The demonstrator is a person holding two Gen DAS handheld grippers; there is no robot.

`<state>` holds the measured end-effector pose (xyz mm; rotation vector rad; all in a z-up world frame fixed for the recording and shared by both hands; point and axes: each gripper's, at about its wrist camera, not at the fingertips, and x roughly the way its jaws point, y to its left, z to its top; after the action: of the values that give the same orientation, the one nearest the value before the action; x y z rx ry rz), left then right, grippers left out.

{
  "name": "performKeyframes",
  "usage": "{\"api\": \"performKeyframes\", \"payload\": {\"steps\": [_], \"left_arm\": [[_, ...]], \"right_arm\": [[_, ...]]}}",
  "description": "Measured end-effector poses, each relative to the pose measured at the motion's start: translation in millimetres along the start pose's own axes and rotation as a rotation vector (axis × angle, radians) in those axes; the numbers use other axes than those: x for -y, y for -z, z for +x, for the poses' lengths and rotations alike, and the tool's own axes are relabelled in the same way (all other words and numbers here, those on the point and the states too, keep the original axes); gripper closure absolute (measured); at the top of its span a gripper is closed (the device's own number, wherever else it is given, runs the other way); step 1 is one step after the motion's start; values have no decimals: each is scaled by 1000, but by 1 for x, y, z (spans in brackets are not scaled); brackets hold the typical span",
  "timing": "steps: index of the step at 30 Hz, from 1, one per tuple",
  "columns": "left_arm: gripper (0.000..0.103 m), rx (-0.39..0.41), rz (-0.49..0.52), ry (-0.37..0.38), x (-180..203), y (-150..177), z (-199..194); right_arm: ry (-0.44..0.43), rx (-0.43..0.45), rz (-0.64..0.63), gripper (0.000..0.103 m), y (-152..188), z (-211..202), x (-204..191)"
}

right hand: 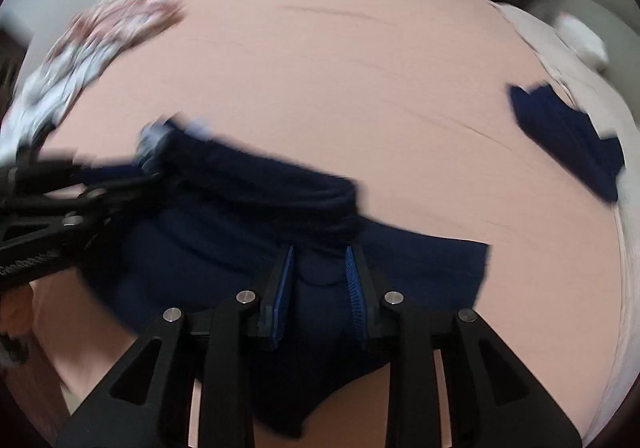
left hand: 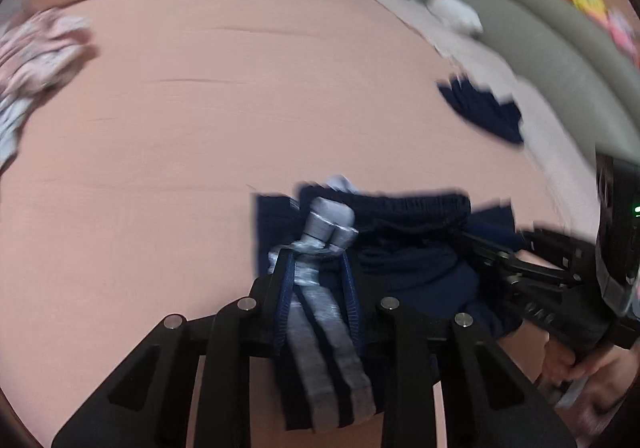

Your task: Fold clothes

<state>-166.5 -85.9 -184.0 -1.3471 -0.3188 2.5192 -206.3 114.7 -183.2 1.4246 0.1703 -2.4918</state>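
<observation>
left gripper (left hand: 318, 268): jaws clamp grey-striped edge of navy blue elastic-waist shorts (left hand: 416, 248) | right gripper (right hand: 320, 280): jaws pinch same shorts' fabric | shorts: on pink bed sheet (left hand: 240, 107), near edge | folded navy garment (left hand: 480, 111) apart

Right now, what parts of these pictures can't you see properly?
- Left wrist view: the left tongs pinch a grey striped band on the dark navy garment; the folds under them are hidden.
- Right wrist view: the right tongs grip navy cloth; their black frame covers its lower edge.
- Crumpled floral pink-and-white cloth: blurred, cut by the left edge.
- Small navy folded piece on the pink bedsheet: too blurred to identify.
</observation>
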Motion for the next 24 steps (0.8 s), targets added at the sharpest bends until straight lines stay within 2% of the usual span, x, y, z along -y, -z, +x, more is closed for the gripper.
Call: {"api": "performKeyframes", "payload": {"steps": [2,4,5,7,8,9,12,14,16,17,18,20,24], "left_arm": [[74,39,-41,2,-9,-1,-16],[73,23,-73,27,-15,4,-27],[70,16,-93,26,-20,10,-35],[58,-15,-132,35,-21,23,-44],[53,-38,-158,32,-16,31,-41],[53,-51,-184,41,-10,37,-33],[53,-113,-254,62,-10,63,-19],[53,-115,-240,54,3,64,-3],[68,-98,-187,57,20,55,11],[85,-96,-160,50,24,53,15],[86,-100,-147,46,27,53,16],[88,-83,-144,55,29,58,4],[88,-91,-87,48,35,68,-20]], "right_arm": [[-26,13,81,74,-1,-15,20],[-73,24,87,73,7,-35,25],[-94,21,78,72,14,-44,25],[-134,9,69,69,28,-58,24],[-152,-3,76,62,32,-60,20],[-177,-16,95,58,41,-62,20],[-221,-49,138,58,61,-54,20],[-215,-53,138,58,67,-43,20],[-209,-19,116,60,71,-37,18],[-207,1,101,69,72,-37,16],[-217,2,86,79,71,-37,14],[-232,0,54,89,70,-42,11],[-189,-23,-8,92,81,-55,10]]}}
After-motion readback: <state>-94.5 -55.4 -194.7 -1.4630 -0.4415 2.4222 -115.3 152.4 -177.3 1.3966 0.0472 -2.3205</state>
